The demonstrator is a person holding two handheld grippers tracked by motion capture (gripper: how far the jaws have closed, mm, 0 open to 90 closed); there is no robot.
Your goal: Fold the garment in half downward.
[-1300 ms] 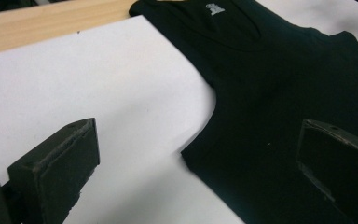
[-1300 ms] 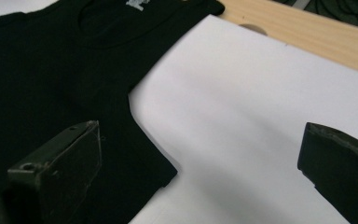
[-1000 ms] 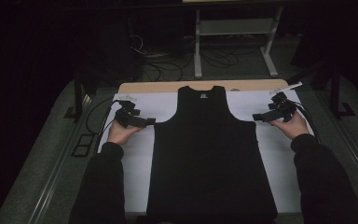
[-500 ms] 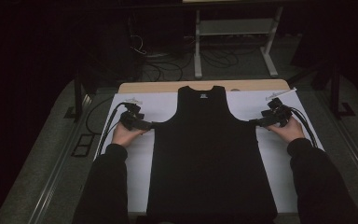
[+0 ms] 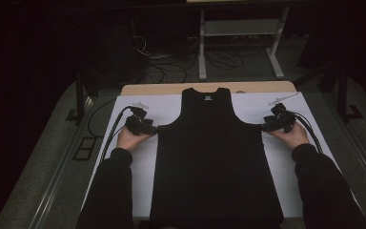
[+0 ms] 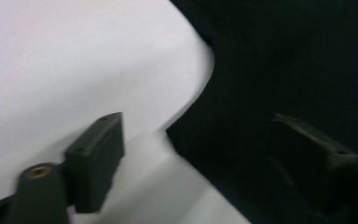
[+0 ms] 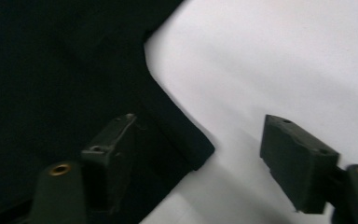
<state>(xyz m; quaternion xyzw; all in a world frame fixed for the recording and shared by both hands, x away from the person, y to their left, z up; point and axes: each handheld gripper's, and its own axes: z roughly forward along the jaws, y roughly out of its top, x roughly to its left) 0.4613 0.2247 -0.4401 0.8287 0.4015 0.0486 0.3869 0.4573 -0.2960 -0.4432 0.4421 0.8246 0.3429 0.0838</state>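
item 1, tank top (image 5: 218, 157): black, sleeveless, laid flat on the white sheet (image 5: 286, 167) that covers the surface, neck at the far end, hem toward my side. it lies between my two hand-held grippers, one armpit corner at each.

item 2, left hand-held gripper (image 5: 148, 128): i hold it low at the top's left armpit corner, jaws pointing inward at the cloth. in the left gripper view its jaws stand spread; one jaw is over the white sheet, the other over the black cloth (image 6: 279, 70), and the corner of the cloth sits between them. i cannot tell whether either jaw touches the cloth. my left hand (image 5: 129, 139) is just behind it, cable trailing off to the outer side.

item 3, right hand-held gripper (image 5: 267, 127): at the top's right armpit corner, jaws pointing inward. in the right gripper view its jaws are also spread; one jaw is over the black cloth (image 7: 51, 70), the other over the white sheet (image 7: 284, 56), with the squared corner of the cloth between them. my right hand (image 5: 290, 135) is just behind it, cable running to the outer side.

item 4, wooden edge (image 5: 209, 88): bare strip of the surface beyond both grippers, past the sheet's far end.
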